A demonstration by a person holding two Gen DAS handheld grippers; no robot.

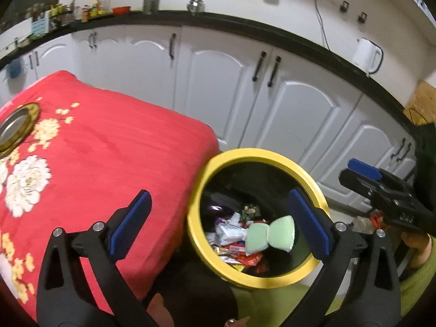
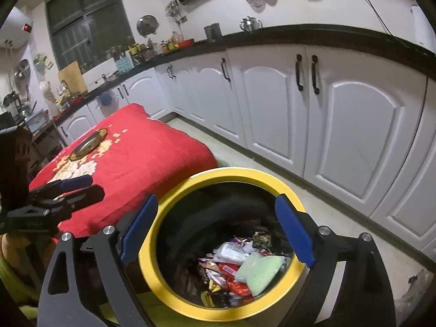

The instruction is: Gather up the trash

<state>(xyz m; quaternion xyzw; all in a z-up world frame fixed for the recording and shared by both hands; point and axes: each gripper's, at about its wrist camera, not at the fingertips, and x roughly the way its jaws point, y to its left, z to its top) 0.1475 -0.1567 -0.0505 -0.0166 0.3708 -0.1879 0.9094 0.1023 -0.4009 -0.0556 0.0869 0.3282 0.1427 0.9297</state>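
Note:
A black bin with a yellow rim [image 1: 218, 160] [image 2: 169, 297] stands on the floor at the corner of a table under a red flowered cloth [image 1: 109, 147] [image 2: 141, 147]. Inside lie a pale green sponge [image 1: 268, 234] [image 2: 257, 272] on top of several wrappers [image 1: 231, 231] [image 2: 226, 253]. My left gripper [image 1: 219, 224] is open and empty above the bin's near left side. My right gripper [image 2: 218, 230] is open and empty directly over the bin mouth. The right gripper also shows at the right of the left wrist view [image 1: 359, 171]; the left shows at the left of the right wrist view [image 2: 81, 185].
A gold-rimmed metal plate [image 1: 13, 128] [image 2: 88, 144] lies on the far end of the cloth. White kitchen cabinets [image 1: 272, 95] [image 2: 354, 125] under a black counter run behind the bin. A white kettle [image 1: 366, 54] stands on the counter.

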